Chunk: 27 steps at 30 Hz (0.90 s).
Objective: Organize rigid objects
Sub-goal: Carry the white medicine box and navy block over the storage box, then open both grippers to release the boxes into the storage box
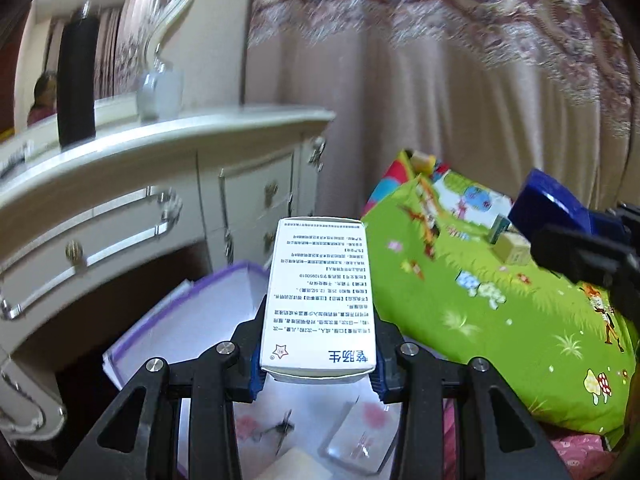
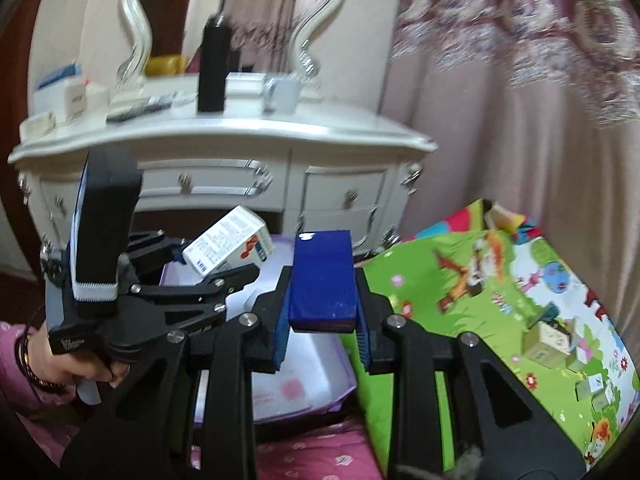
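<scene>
Boxes are held in both grippers above a purple-rimmed storage bin (image 1: 132, 344), which sits on the pink floral bedding between the white dresser (image 1: 168, 184) and the green cartoon mat (image 1: 500, 312). The left gripper (image 1: 318, 364) is pinched on a white medicine box (image 1: 318, 292), gripped by its long sides near the printed end, with the rest of the box pointing forward over the bin. The right gripper (image 2: 323, 320) is clamped on a dark blue box (image 2: 323, 276), held the same way and just beside the bin's right edge. A clear flat case (image 1: 356, 440) and a small dark item are already lying on the bin floor, so the step in hand is judged to be the lowering of each box inside. It is best done one box at a time: the white box should be levelled, brought down onto a bare patch of the floor clear of the clear case, and released only once it is resting flat. The blue box should be kept clear of the bin until then. More small blocks (image 2: 550, 342) are seen scattered on the mat, still to be collected.
</scene>
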{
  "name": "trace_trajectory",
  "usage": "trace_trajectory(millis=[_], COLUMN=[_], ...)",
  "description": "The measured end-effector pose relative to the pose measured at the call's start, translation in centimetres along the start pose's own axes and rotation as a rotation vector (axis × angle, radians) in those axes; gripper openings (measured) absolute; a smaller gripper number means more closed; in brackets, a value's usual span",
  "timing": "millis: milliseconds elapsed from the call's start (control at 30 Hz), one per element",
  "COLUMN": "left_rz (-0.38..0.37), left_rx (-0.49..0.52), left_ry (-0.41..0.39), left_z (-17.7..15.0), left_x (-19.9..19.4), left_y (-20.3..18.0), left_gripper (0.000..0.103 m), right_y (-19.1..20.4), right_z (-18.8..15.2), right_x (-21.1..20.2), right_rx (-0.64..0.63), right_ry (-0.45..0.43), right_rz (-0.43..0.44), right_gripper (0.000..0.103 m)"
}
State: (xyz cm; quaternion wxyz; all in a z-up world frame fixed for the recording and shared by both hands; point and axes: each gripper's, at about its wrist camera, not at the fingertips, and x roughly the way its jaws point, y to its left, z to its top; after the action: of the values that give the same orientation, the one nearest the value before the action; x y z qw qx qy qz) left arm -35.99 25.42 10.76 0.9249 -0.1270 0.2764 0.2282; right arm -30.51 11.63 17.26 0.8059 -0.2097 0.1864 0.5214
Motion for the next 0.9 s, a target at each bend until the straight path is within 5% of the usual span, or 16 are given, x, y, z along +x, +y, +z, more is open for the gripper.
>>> trace_trajectory(millis=[367, 667, 733, 800, 900], left_rz=[0.008, 0.09, 0.138, 0.192, 0.208], left_rx=[-0.117, -0.166, -0.168, -0.163, -0.127], left_ry=[0.176, 0.306, 0.336, 0.337, 0.308], left_z=[-3.4, -5.0, -5.1, -4.8, -3.9], left_x=[3.5, 5.7, 6.1, 6.1, 6.0], left_y=[3.2, 5.1, 5.1, 4.8, 3.5], left_gripper=[0.041, 0.042, 0.056, 0.086, 0.089], right_y=[3.7, 4.8, 4.5, 3.3, -1.0], right_z=[-3.2, -5.8, -6.2, -6.5, -7.1], right_x=[7.1, 10.8, 11.4, 11.3, 9.7], right_rx=[-0.081, -0.054, -0.042, -0.008, 0.136], right_ry=[0.217, 0.288, 0.293, 0.294, 0.256], right_rz=[0.121, 0.257, 0.286, 0.256, 0.247], right_gripper=[0.031, 0.032, 0.041, 0.054, 0.064])
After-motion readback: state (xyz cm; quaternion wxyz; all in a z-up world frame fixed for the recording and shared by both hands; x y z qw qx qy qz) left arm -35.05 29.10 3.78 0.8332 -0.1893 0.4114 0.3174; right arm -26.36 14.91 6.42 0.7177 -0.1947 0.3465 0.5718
